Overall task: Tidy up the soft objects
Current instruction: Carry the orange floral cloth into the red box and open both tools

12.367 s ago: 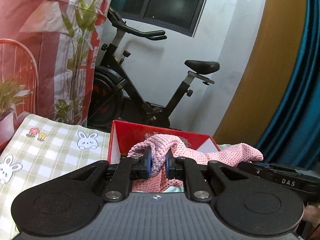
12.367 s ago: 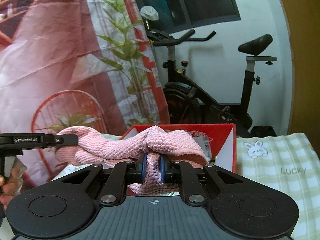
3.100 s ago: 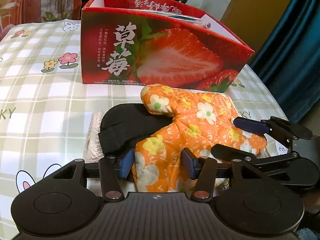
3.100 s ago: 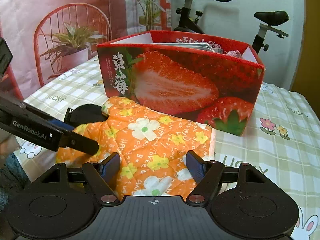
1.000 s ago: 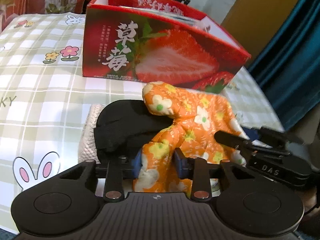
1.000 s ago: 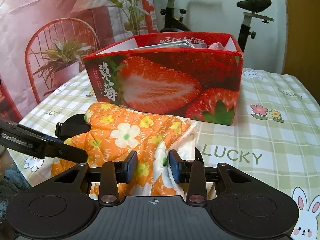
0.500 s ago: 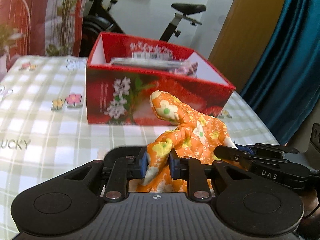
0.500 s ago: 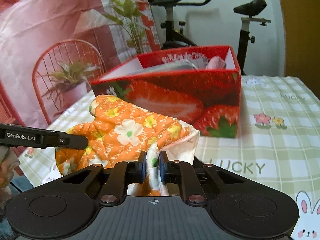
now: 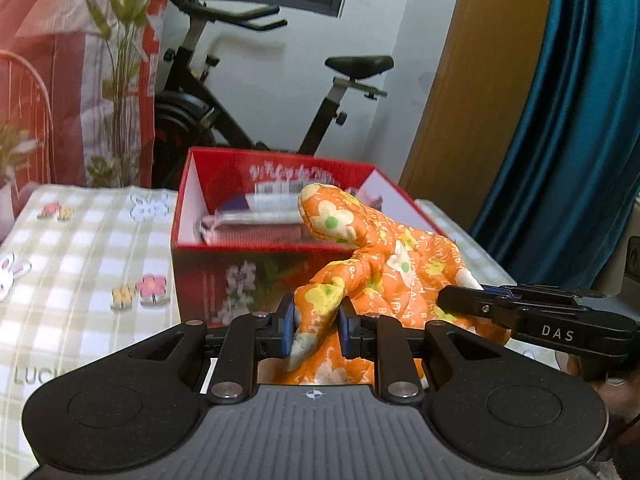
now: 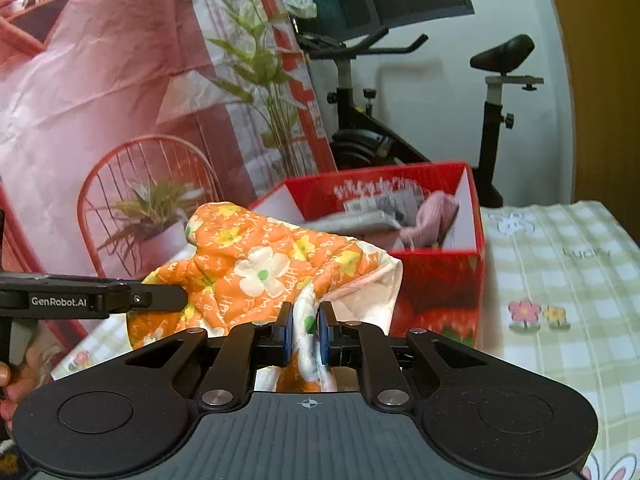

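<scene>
Item: orange flowered oven mitt, quilted, printed with white and yellow blossoms and small white lettering too fine to read. Held in the air above the bench, in front of the red box, clear of the cloth.

Left hand-held gripper: blue pads clamped on a bunched fold at the mitt's lower edge. Seen from the right wrist view, its side arm bears the marking "GenRobot.AI".

Right hand-held gripper: pads pinched together on a thin fold of the mitt's white-lined cuff. Seen from the left wrist view, its arm reads "DAS".

Red box, open top, white inner walls, strawberry and flower print on the front face; white Chinese characters on the inner back wall, blurred. Stands toward the far edge of the bench. Contents: a pink knitted cloth against the right inner wall, and flat grey and printed packets, labels unreadable.

Bench cover: green-and-white check tablecloth with flower and rabbit motifs, the word "LUCKY" printed on it, partly cut off in the left wrist view.

Background: black exercise bike, teal curtain, printed backdrop with red chair and plants.
</scene>
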